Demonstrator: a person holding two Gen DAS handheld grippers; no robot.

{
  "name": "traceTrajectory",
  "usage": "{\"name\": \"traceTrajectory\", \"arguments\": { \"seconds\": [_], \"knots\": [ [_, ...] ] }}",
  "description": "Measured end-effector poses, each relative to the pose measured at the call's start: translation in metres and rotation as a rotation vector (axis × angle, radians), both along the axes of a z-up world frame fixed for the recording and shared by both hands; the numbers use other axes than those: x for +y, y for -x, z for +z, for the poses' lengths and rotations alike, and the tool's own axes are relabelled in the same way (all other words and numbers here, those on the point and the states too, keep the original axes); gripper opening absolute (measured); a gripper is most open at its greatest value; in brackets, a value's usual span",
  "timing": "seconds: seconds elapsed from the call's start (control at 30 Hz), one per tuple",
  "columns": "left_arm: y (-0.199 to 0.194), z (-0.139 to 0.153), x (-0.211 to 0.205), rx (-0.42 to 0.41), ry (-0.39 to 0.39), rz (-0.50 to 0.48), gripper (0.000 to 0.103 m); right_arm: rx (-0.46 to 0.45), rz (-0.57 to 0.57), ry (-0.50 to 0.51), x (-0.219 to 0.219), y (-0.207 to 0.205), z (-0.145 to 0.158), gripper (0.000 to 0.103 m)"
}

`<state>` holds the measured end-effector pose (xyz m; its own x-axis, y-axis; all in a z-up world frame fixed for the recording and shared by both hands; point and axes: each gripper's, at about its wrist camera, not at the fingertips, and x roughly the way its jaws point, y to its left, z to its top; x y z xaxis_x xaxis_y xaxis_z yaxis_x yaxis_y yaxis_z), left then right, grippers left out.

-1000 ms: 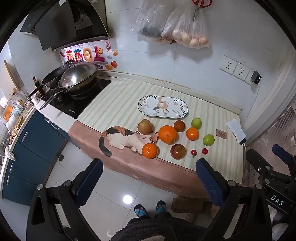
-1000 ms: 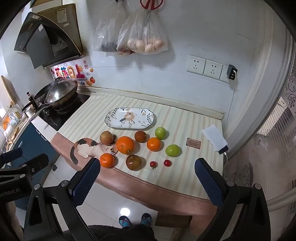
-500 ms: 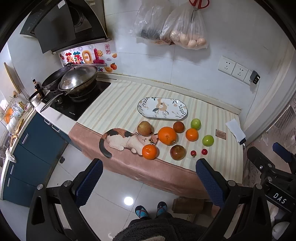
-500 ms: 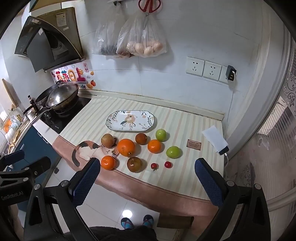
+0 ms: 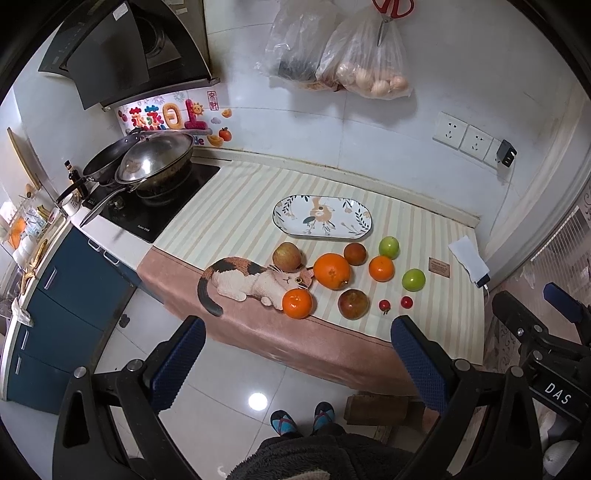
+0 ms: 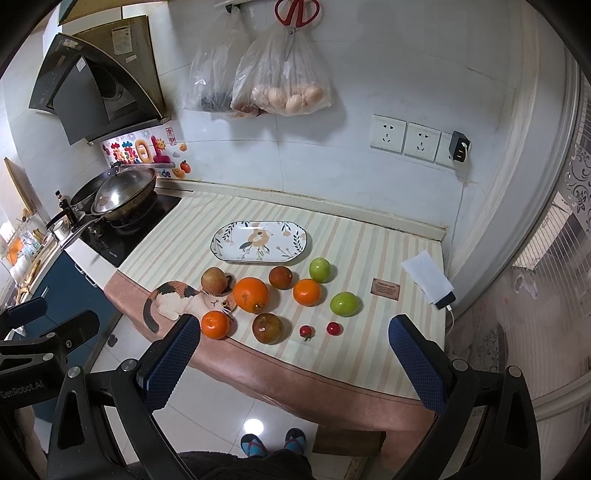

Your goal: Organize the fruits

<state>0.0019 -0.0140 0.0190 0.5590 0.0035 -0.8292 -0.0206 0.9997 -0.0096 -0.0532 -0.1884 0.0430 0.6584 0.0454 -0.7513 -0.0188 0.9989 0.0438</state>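
above the floor in front of the counter, left gripper point(image 5: 297, 363): blue-padded fingers point(image 5: 179, 360) spread wide, nothing between them, well short of the fruit. right gripper point(image 6: 291, 360): likewise spread wide and empty, held off the counter edge; its left pad overlaps the cat figure in the right wrist view.

on the striped cloth point(image 6: 373, 254), nearest the edge: small orange point(image 6: 216, 324) touching the cat-shaped mat point(image 6: 184, 299); dark reddish apple point(image 6: 267, 328) just beside it; two cherry tomatoes point(image 6: 306, 332) point(image 6: 334, 328) near each other.

middle row: brownish apple point(image 6: 214, 280) at the cat's back; large orange point(image 6: 250, 294) beside the cat's head; medium orange point(image 6: 307, 292); green apple point(image 6: 344, 304), a little apart to the right.

back row: dark brown-red fruit point(image 6: 281, 277), kind unclear; second green apple point(image 6: 319, 269).

behind the fruit: oval floral plate point(image 6: 295, 242), holding nothing, near the back row and apart from it.

surroundings: small brown card point(image 6: 385, 288) and white power bank point(image 6: 428, 278) at the right end; wok with lid point(image 6: 123, 192) on the black hob point(image 6: 129, 236); range hood point(image 6: 85, 99); two plastic bags point(image 6: 284, 81) and red scissors point(image 6: 297, 11) hanging on the wall; wall sockets point(image 6: 404, 138).
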Motion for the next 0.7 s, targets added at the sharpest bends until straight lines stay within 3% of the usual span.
{"name": "traceTrajectory", "arguments": {
  "seconds": [0.7],
  "knots": [
    [-0.0011, 0.0039, -0.0039, -0.001, 0.002, -0.004, 0.103, -0.001, 0.001, -0.001, -0.0030, 0.0024, 0.0029, 0.103]
  ]
}}
